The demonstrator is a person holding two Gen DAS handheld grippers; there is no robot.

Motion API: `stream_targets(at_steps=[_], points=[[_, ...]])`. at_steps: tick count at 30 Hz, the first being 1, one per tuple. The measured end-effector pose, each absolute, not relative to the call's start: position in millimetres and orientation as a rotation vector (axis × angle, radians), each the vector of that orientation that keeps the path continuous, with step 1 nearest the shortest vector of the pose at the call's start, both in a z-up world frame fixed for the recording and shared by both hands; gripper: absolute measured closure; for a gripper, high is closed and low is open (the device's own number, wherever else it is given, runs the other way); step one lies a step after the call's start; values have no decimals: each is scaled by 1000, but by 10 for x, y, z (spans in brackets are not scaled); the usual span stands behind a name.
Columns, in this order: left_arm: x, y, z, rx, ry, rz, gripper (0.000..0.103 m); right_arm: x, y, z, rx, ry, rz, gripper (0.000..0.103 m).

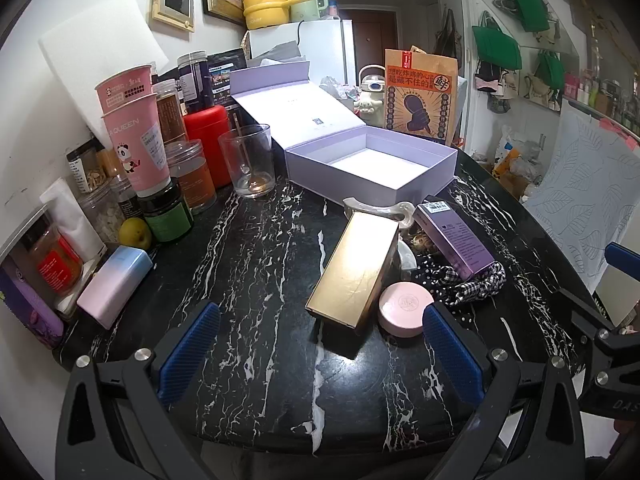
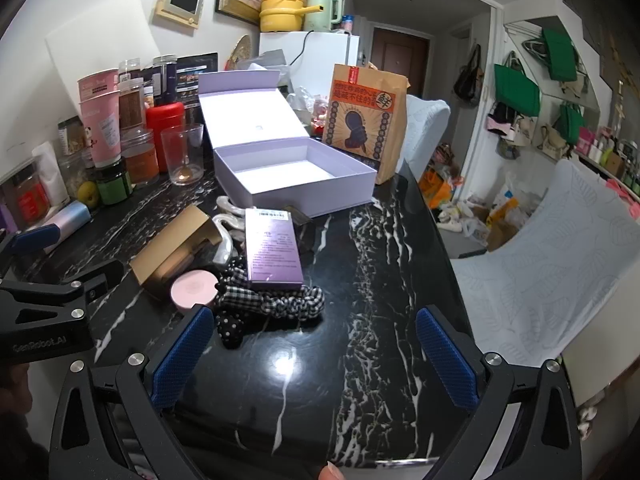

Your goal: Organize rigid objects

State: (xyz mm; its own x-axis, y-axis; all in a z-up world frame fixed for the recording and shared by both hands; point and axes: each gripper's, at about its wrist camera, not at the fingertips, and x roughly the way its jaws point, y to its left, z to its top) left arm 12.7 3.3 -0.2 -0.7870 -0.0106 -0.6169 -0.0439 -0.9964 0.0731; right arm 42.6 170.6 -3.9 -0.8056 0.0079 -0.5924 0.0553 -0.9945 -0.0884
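A lilac gift box (image 1: 372, 178) (image 2: 296, 188) stands with its lid up and nothing in it at the back of the black marble table (image 1: 256, 280). In front of it lie a gold box (image 1: 354, 270) (image 2: 168, 248), a round pink compact (image 1: 405, 306) (image 2: 194, 290), a purple carton (image 1: 454, 238) (image 2: 272, 250), a checked scrunchie (image 1: 476, 282) (image 2: 280, 304) and a pale hair claw (image 1: 384, 210) (image 2: 228, 216). My left gripper (image 1: 320, 344) hangs open over the near edge, just short of the gold box. My right gripper (image 2: 314, 354) is open too, with bare table between its fingers.
Jars, pink paper cups (image 1: 134, 128), a red canister (image 1: 206, 138) and a glass (image 1: 250, 160) crowd the left wall. A pastel box (image 1: 116, 286) and a lemon (image 1: 136, 232) lie near it. A brown paper bag (image 1: 420, 96) stands behind the gift box. Covered chairs (image 2: 540, 264) flank the right side.
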Motion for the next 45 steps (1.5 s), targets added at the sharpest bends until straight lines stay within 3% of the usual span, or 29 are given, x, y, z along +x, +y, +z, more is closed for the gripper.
stream_targets(at_steps=[27, 45], points=[[158, 72, -29, -1019, 128, 2941, 0, 450, 1709, -33, 957, 150, -2959, 0], [-235, 74, -73, -1077, 163, 2877, 0, 150, 1880, -159, 1013, 54, -2925, 0]])
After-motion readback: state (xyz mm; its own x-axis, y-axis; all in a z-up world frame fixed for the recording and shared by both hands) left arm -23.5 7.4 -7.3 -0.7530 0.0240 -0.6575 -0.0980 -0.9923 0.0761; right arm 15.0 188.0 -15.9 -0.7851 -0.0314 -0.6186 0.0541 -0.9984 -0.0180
